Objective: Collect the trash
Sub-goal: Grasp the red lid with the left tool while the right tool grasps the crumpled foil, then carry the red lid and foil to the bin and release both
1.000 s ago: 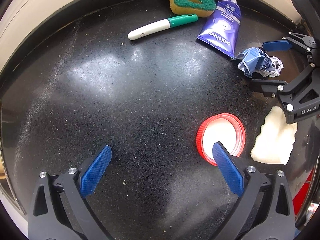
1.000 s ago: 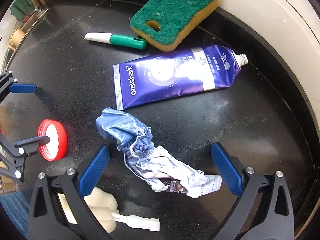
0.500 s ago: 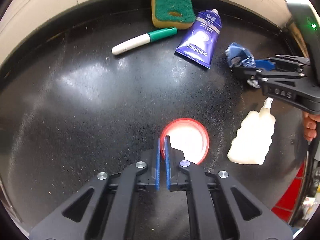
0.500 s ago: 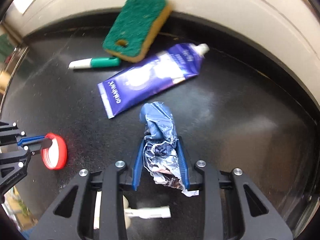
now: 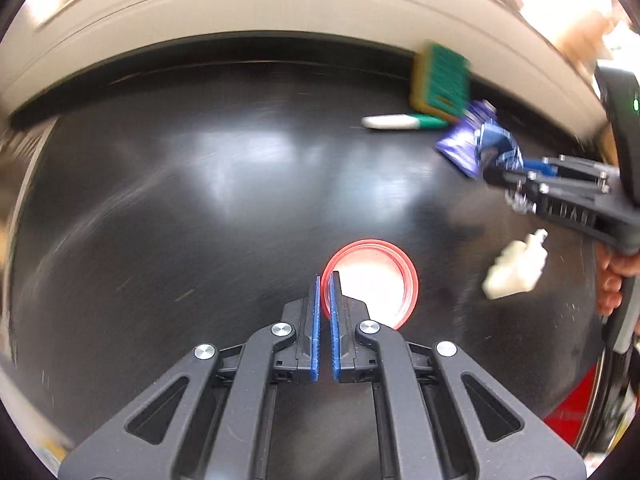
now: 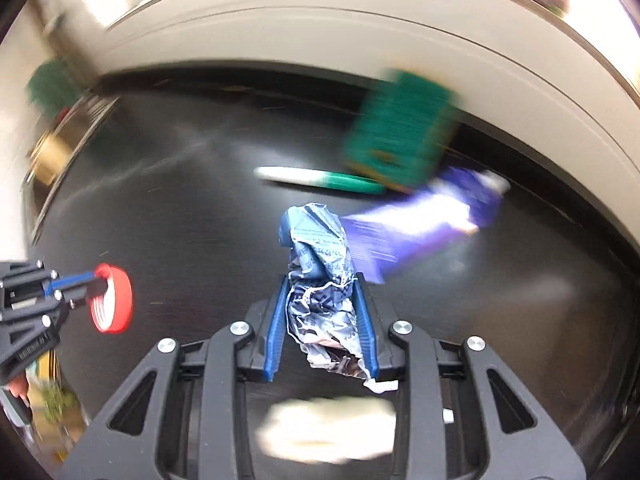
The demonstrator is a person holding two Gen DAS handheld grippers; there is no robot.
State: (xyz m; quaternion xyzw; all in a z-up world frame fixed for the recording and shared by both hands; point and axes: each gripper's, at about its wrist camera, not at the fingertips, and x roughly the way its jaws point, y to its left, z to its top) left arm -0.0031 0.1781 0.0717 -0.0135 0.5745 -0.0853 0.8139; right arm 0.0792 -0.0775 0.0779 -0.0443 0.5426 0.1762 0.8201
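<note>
Both grabs are in and both loads are up! A second ago the grippers sat spread on the table; now the left gripper [image 5: 325, 280] pinches the rim of the red lid [image 5: 370, 282], and the right gripper [image 6: 322, 286] clamps the crumpled wrapper [image 6: 320, 276], lifted clear of the toothpaste tube [image 6: 420, 220] behind it. The sponge [image 6: 400, 128] and marker [image 6: 320, 178] lie beyond the tube, blurred. Two pieces collected; I'd say a bin comes next, though none shows.
</note>
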